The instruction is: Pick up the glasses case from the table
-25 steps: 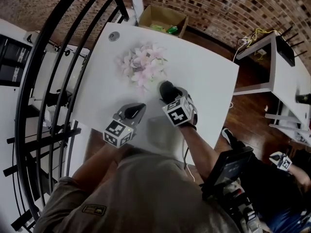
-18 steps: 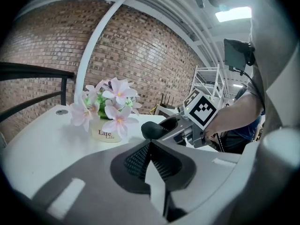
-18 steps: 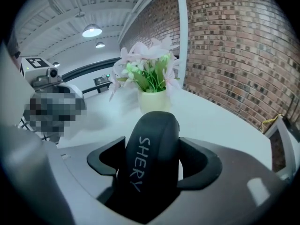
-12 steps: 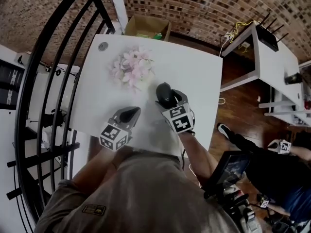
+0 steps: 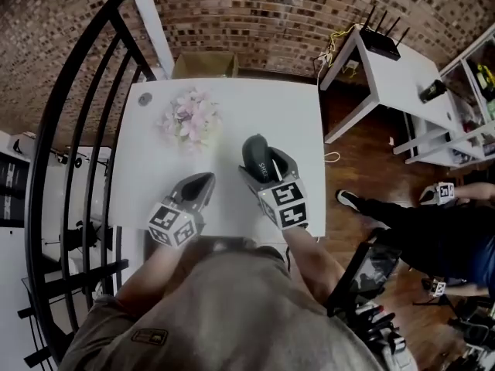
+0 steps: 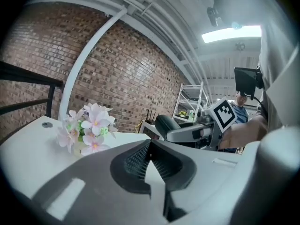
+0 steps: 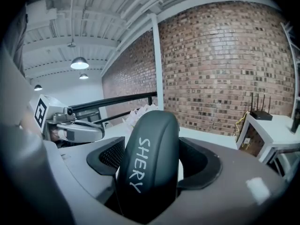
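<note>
A dark glasses case (image 5: 255,149) is clamped in the right gripper (image 5: 261,163) above the white surface (image 5: 298,118); the left gripper (image 5: 203,184) is seen closed.

The right gripper (image 5: 258,161) has risen off the white table (image 5: 302,122) with the glasses case (image 5: 257,154) clamped in it. A second ago the case lay low on the tabletop just beside the pink flowers (image 5: 189,118). Now it stands clear above the surface, tipped up, with its white lettering showing. The left gripper (image 5: 201,182) has come up too, by less. The head view has swung as well, so the table sits further off and more of the brick wall shows. The second person (image 5: 433,234) at the right has shifted, one leg now stretched across the wooden floor.
</note>
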The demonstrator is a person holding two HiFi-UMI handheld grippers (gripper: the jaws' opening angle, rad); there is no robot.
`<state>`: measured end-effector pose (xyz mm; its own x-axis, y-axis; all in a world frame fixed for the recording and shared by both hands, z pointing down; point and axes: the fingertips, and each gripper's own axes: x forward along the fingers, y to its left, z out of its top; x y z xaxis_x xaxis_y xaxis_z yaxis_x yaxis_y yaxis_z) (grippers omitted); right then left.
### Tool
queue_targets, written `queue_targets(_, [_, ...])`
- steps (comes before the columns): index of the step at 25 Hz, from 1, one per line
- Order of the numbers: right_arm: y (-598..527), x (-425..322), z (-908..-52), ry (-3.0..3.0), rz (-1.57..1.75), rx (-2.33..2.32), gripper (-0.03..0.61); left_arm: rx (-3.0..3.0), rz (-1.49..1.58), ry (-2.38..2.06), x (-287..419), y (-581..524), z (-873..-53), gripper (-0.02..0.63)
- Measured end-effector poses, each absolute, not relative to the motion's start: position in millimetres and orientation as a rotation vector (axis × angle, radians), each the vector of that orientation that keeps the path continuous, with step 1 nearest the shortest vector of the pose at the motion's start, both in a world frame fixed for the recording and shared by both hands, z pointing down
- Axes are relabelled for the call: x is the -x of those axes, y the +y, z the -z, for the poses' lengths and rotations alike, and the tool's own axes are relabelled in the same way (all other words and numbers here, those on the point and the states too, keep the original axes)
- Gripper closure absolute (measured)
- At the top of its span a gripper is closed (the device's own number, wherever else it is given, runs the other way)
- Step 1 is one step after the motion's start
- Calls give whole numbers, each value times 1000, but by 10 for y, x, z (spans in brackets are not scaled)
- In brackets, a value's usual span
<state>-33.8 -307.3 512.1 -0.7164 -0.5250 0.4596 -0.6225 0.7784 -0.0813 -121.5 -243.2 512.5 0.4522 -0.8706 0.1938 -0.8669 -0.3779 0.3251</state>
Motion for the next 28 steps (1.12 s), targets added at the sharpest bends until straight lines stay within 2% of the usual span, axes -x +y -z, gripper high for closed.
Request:
queue_targets(8, [-2590,107,-4598,-2641,-321,-1073,207,-2395,142,-1389,1156,-2119,-4607,612])
queue_targets(16, [-1996,-139,-4453,-2643,-345,-1243,207,-2449,187,-1253,1036,-1795,-4521,612])
queue_targets(28, [-1626,-187,-4323,-2709,-338,-1227,206,-2444,259,-1279,1011,-1564,-4332,612])
